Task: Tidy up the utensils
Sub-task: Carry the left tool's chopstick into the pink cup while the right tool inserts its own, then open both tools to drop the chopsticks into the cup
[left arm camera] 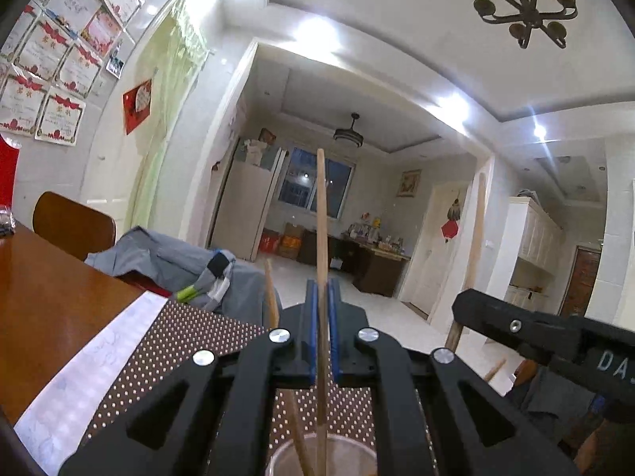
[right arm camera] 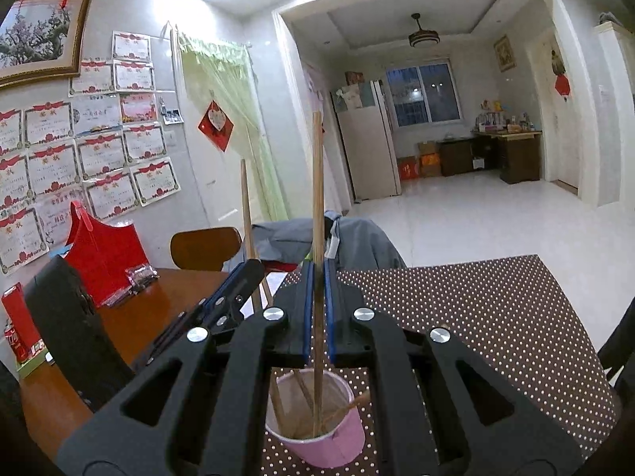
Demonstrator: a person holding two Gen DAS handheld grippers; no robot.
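Right gripper (right arm camera: 316,277): its blue-padded black jaws are clamping a long, thin wooden chopstick (right arm camera: 317,198) that is standing almost upright, its lower end already reaching down inside the pink paper cup (right arm camera: 317,428).

Left gripper (left arm camera: 322,297): its jaws are likewise pinching a second slim wooden chopstick (left arm camera: 321,218), held near vertical, with the tip dipping toward the cup's rim (left arm camera: 317,456) at the bottom edge of the left wrist view.

Cup: it is sitting on the brown mat dotted with white (right arm camera: 496,309) that is covering part of the glossy brown wooden desk (right arm camera: 166,297); several other wooden sticks are leaning inside it.

Key relation: the cup is lying directly below both grippers, and each chopstick's long axis is running roughly straight down into its mouth.

Nearer hand: the right one appears better centred over the opening; the left gripper is showing just beside it, on its left.

Judgement: letting go looks like the next move, and the right stick seems readier to drop cleanly.
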